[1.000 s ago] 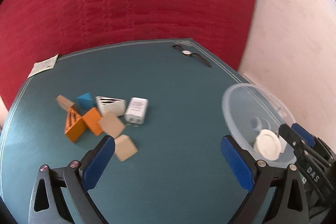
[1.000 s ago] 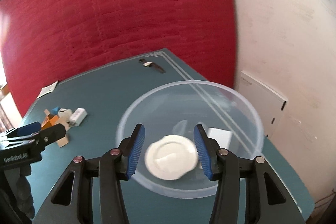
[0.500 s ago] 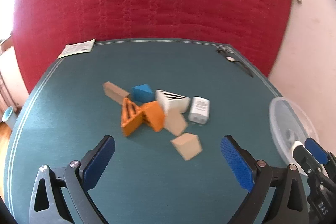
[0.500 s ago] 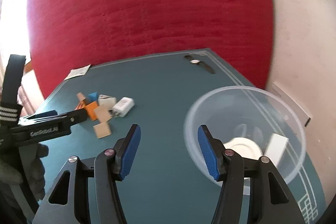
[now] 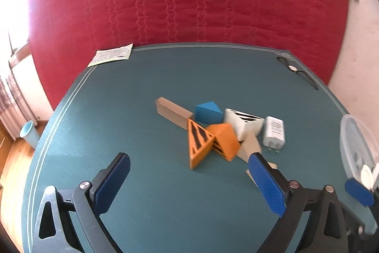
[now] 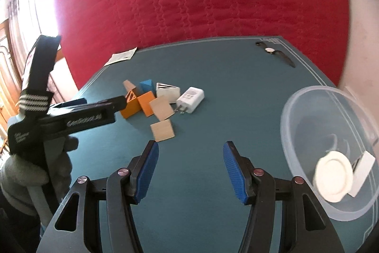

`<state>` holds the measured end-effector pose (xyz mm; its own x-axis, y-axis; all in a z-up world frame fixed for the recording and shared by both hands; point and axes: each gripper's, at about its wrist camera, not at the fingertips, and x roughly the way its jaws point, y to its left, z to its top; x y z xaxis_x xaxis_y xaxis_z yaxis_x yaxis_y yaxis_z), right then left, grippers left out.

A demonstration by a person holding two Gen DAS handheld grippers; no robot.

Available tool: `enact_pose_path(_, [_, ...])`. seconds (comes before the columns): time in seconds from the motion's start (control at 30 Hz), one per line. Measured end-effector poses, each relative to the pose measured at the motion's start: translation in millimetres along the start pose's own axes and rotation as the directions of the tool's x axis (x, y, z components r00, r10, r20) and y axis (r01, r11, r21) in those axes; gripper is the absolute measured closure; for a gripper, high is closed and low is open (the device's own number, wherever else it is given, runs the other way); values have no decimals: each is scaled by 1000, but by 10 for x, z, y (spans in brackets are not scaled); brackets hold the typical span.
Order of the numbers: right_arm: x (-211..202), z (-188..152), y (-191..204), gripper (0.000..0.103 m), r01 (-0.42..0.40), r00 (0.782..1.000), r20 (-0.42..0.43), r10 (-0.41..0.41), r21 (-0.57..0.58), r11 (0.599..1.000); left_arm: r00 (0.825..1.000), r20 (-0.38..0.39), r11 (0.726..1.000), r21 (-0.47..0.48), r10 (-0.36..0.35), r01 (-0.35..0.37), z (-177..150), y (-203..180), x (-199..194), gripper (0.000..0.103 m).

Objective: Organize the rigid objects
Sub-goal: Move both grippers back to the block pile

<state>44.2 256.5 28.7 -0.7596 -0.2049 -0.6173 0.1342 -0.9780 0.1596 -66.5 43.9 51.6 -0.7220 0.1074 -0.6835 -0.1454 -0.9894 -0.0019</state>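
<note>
A cluster of blocks lies mid-table: an orange striped wedge (image 5: 199, 146), a blue block (image 5: 208, 112), a white striped wedge (image 5: 244, 121), tan wooden pieces (image 6: 163, 131) and a white charger (image 5: 273, 132). My left gripper (image 5: 188, 178) hovers open just short of the cluster, nothing between its fingers. My right gripper (image 6: 190, 168) stands open over bare table, to the left of the clear plastic bowl (image 6: 308, 96). Inside the bowl rest a round white lid (image 6: 332, 178) and a white flat piece (image 6: 363, 172).
A black wristwatch (image 6: 274, 53) lies at the far right corner of the teal table (image 5: 142, 91). A paper leaflet (image 5: 111, 55) sits at the far left edge. A red quilted wall stands behind. A light-blue cup (image 5: 28, 133) stands on the floor at left.
Both grippers swung left, away from the bowl toward the blocks. The right gripper left the white lid in the bowl and its jaws stand a little wider.
</note>
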Motion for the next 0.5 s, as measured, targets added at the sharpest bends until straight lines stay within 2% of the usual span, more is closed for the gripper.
enact_pose_path(0.3, [236,-98,78,45,-33,998,-52,32,-3,999,998,-37,998,-45,43,-44,152,47,311,2])
enact_pose_path(0.5, [341,-165,64,45,-37,996,-84,37,2,999,997,-64,997,-62,40,-44,160,20,483,14])
